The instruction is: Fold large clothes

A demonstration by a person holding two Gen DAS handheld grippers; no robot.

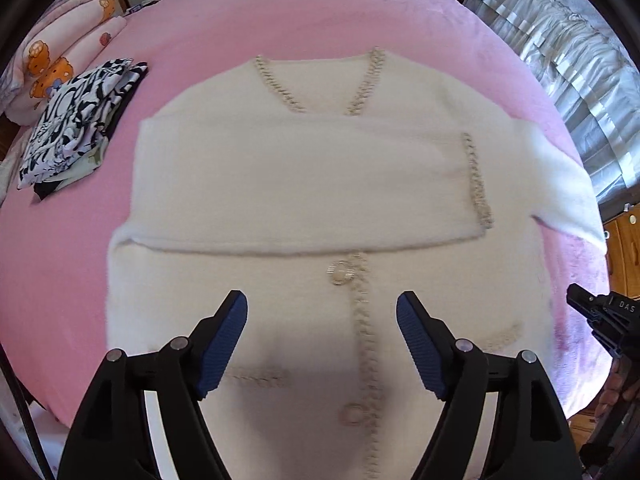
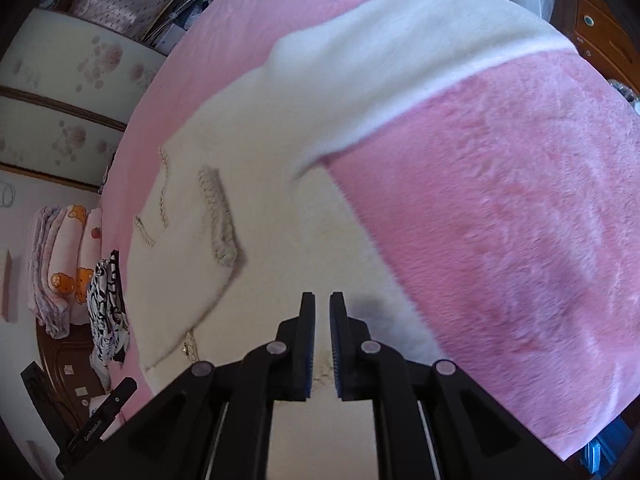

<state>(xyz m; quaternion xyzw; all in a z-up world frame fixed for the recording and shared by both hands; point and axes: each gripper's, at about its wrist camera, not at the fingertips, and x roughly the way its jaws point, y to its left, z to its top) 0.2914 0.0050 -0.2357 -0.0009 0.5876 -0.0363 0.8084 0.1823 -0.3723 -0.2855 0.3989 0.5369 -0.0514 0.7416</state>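
A fluffy white knit cardigan [image 1: 320, 184] with braided beige trim lies spread face up on a pink plush bed cover [image 1: 240, 20]. One sleeve is folded straight across the chest, its trimmed cuff [image 1: 478, 184] ending near the opposite shoulder; the other sleeve [image 1: 568, 184] still stretches out sideways toward the bed's edge. The V neckline, the front placket and two round ring-shaped buttons [image 1: 340, 274] show below the folded sleeve, and two short trimmed pocket lines sit low on the body.

The left gripper [image 1: 322, 340] hangs over the lower front of the cardigan with its blue-padded jaws spread wide and nothing between them. The right gripper [image 2: 322, 320] hovers over the cardigan's side with its jaws almost together, a narrow slit left, and no cloth in it.

Both pictures are softly blurred, so the knit texture and the lower button are hard to make out. The cardigan's hem is hidden behind the left gripper's frame.

Only the left wrist view shows the whole garment and a grey ruffled curtain [image 1: 560, 48]. The right wrist view shows the outstretched sleeve [image 2: 400, 60] close up. A folded black-and-white patterned garment [image 1: 76, 128] and a stack of pastel cartoon-print bedding [image 1: 60, 56] appear in both.
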